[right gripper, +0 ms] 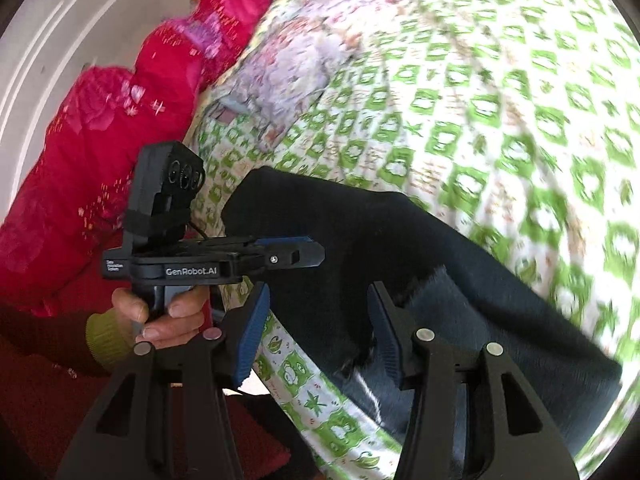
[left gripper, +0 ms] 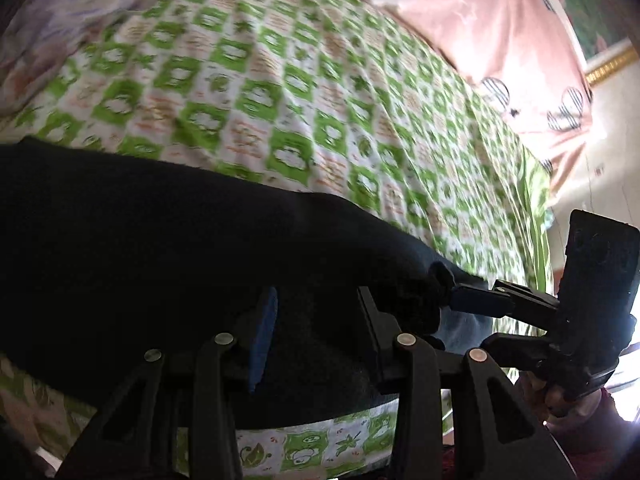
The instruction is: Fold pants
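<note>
Black pants (left gripper: pixel 140 240) lie across a green-and-white patterned bedsheet (left gripper: pixel 280 92). My left gripper (left gripper: pixel 316 328) is open, its fingers spread over the pants' near edge. The right gripper (left gripper: pixel 472 300) shows at the right of the left wrist view, its tips at a bunched end of the pants. In the right wrist view the pants (right gripper: pixel 360 232) run diagonally, with a fleecy grey inner lining (right gripper: pixel 460 312) exposed. My right gripper (right gripper: pixel 316 328) is open with the pants' edge between its fingers. The left gripper (right gripper: pixel 296 256) reaches over the pants from the left.
A pink cloth with striped circles (left gripper: pixel 500 40) lies at the bed's far right. A pale floral cloth (right gripper: pixel 288 68) and a red quilted blanket (right gripper: pixel 120 140) lie at the bed's left side. A white door (right gripper: pixel 52 40) stands behind.
</note>
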Tool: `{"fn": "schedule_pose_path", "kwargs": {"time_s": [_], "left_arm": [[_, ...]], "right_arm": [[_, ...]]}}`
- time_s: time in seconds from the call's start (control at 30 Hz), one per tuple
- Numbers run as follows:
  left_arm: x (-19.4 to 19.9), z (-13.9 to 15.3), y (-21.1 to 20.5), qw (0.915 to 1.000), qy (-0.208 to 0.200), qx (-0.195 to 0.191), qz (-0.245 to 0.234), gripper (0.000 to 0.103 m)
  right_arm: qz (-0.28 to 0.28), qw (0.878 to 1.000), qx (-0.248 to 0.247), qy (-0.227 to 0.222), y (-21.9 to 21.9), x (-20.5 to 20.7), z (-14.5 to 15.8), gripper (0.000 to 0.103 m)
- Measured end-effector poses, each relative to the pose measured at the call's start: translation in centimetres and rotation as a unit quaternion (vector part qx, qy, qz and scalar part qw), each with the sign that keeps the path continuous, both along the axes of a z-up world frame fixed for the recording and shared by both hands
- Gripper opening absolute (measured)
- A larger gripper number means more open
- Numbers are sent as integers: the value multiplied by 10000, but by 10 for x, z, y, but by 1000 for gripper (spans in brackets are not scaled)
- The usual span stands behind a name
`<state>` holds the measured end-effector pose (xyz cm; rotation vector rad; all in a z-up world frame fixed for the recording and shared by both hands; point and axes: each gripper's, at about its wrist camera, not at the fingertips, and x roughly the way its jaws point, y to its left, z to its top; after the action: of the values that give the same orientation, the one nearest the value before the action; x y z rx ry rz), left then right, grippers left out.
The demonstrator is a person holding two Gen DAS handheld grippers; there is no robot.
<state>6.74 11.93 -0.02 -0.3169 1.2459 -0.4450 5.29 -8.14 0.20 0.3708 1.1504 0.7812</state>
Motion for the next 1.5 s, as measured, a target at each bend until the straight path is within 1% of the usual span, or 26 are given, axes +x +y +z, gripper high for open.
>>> {"fn": "schedule_pose_path", "kwargs": {"time_s": [0.1,0.17,0.23,0.37,0.43,0.47,0.57,0.67,0.77,0.83,0.9,1.07,1.17,1.2,1.27,1.33,1.4,1.43,1.5], "left_arm": [[-9,7,17,9984,-35,69,559,45],[-19,13,35,9951,-55,36,987,47],[-30,17,53,9912,-95,15,1323,50],[-48,19,102,9805,-18,34,1964,51],[-50,17,121,9763,21,83,2165,51],[-51,16,134,9725,65,96,2328,51],[-52,12,161,9647,143,10,2630,51],[-52,8,177,9620,180,-1,2726,55],[-48,4,188,9606,253,-98,2767,58],[-43,-1,192,9597,314,-114,2790,62],[-35,-10,194,9600,471,-40,2759,62],[-25,-29,193,9591,708,-125,2737,62],[-24,-46,198,9520,863,-545,2887,62],[-24,-49,200,9493,871,-629,2954,61],[-23,-52,202,9471,834,-723,3015,60],[-22,-53,202,9472,791,-745,3017,59],[-19,-52,199,9493,759,-653,2979,56],[-18,-52,198,9500,743,-611,2970,52],[-15,-51,196,9505,725,-553,2969,46]], "right_arm": [[283,9995,-73,114,9,11,-2,55],[458,9988,-32,194,16,19,-1,55],[667,9976,-84,171,28,28,0,55],[940,9954,-194,80,57,50,6,55],[1049,9942,-248,53,75,63,9,55],[1108,9935,-238,80,83,68,9,55],[1380,9898,-339,63,114,84,8,56],[1675,9846,-504,54,145,98,2,56],[1932,9793,-607,44,173,111,-5,56],[2068,9758,-705,41,191,121,-10,56],[2194,9723,-809,58,205,131,-16,56],[2604,9601,-1000,220,238,146,-35,56],[2852,9519,-1069,344,252,149,-44,56],[2927,9491,-1103,378,256,149,-47,56],[3005,9459,-1143,438,261,150,-53,56],[3024,9454,-1111,503,263,151,-56,56],[3006,9462,-1068,540,262,152,-57,55],[2994,9466,-1076,529,263,152,-58,53],[2979,9466,-1122,515,264,152,-59,42]]}}
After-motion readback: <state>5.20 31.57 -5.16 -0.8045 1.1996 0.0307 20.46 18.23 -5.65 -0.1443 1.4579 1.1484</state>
